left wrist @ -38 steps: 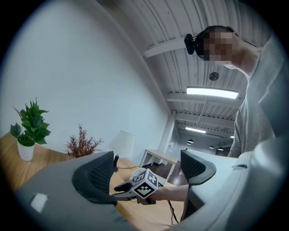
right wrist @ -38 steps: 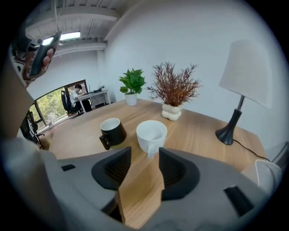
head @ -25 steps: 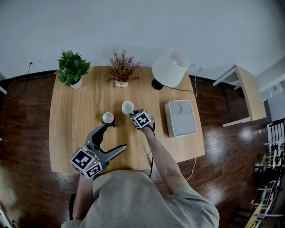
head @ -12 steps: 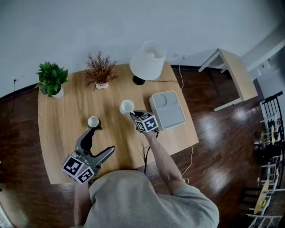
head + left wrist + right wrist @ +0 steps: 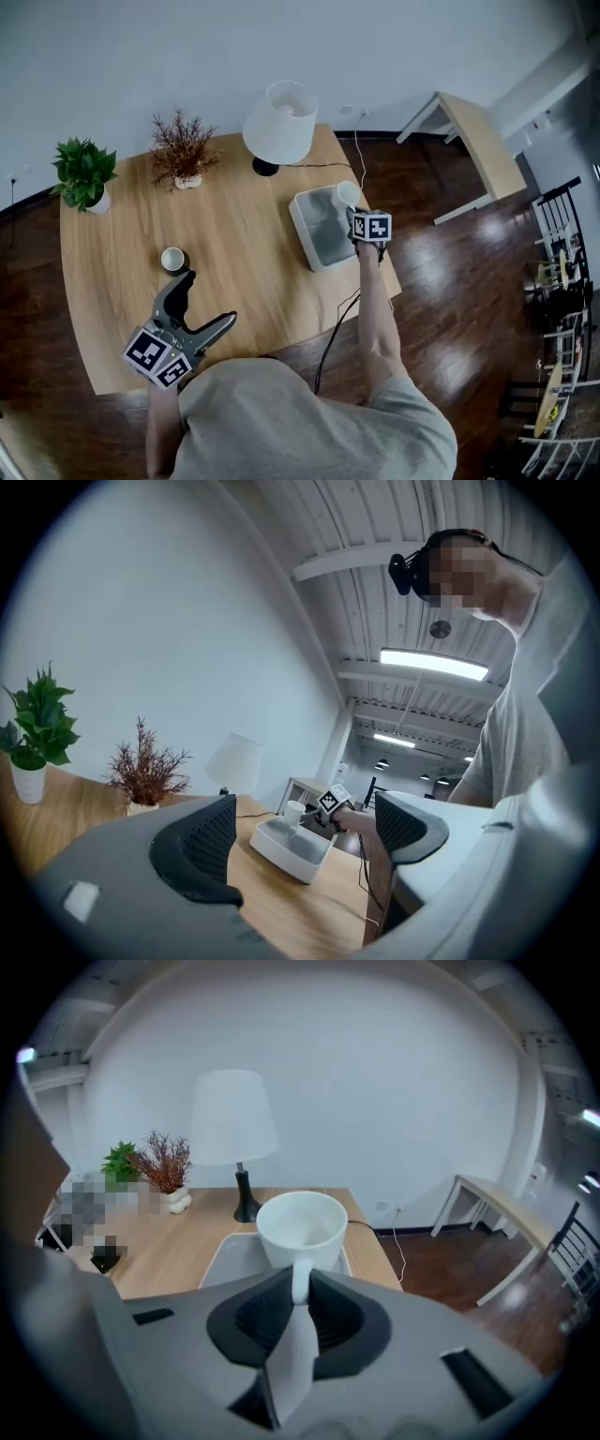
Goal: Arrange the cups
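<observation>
My right gripper (image 5: 357,217) (image 5: 300,1299) is shut on the handle of a white cup (image 5: 348,194) (image 5: 301,1229), and holds it upright over the far right edge of the grey tray (image 5: 321,228) (image 5: 223,1257). A second white cup (image 5: 172,259) stands on the wooden table (image 5: 234,225), left of the middle. My left gripper (image 5: 208,302) (image 5: 305,829) hovers just near of that cup, its jaws open and empty. In the left gripper view the tray (image 5: 289,848) and the carried cup (image 5: 294,812) show far off between the jaws.
A white lamp (image 5: 277,123) stands at the table's far edge, with a dried-twig pot (image 5: 180,150) and a green plant (image 5: 82,174) to its left. A cable (image 5: 335,323) hangs off the near edge. A small side table (image 5: 478,141) stands on the dark floor at right.
My right gripper has carried the white cup up and to the right, from the table's middle to above the grey tray. The left gripper drifted slightly; the other cup stayed put.
</observation>
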The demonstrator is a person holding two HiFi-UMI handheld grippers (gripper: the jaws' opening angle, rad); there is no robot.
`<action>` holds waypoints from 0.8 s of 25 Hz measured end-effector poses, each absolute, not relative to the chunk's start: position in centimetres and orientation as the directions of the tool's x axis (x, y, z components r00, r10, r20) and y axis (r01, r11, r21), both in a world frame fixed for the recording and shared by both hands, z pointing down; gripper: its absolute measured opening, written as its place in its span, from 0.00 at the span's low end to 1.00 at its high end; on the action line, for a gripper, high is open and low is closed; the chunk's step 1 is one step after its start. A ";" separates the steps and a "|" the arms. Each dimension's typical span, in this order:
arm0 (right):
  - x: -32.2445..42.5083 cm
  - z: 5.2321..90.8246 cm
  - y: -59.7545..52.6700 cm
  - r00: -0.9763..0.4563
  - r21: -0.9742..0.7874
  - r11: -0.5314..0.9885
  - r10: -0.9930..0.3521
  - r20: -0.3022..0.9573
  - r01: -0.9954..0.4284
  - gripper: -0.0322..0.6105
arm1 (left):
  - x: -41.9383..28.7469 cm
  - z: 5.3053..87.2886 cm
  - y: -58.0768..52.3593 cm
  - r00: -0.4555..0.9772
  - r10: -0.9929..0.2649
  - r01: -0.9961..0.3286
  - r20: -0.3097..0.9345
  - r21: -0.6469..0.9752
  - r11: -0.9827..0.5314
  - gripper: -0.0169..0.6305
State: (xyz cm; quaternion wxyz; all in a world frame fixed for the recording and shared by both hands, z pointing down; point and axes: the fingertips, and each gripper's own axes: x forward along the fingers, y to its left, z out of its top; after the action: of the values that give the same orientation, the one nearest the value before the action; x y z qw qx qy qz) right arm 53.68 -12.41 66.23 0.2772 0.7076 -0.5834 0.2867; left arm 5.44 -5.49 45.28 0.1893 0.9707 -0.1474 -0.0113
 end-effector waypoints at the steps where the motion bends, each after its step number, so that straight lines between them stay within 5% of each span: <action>1: 54.2 66.9 -12.3 0.154 0.058 -0.167 -0.653 0.742 -0.984 0.15 | 5.5 45.3 -5.4 0.956 -0.292 -0.284 0.036 0.369 -0.885 0.74; 13: 55.2 68.7 -13.5 0.135 0.027 -0.171 -0.658 0.740 -0.985 0.17 | 4.7 45.3 -5.3 0.942 -0.333 -0.327 0.049 0.362 -0.873 0.74; 16: 55.1 68.4 -12.4 0.172 0.034 -0.213 -0.671 0.721 -0.976 0.38 | 4.5 45.3 -5.4 0.939 -0.341 -0.331 0.042 0.369 -0.868 0.74; 20: 52.0 67.1 -10.9 0.148 0.003 -0.201 -0.710 0.688 -0.980 0.39 | 4.0 45.4 -6.0 0.934 -0.357 -0.338 0.026 0.396 -0.854 0.74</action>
State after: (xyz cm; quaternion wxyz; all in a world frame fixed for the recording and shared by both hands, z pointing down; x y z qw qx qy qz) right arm 52.03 -10.90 67.10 0.2354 0.7200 -0.5868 0.2862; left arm 4.00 -5.98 45.36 0.2013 0.9625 -0.1804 -0.0243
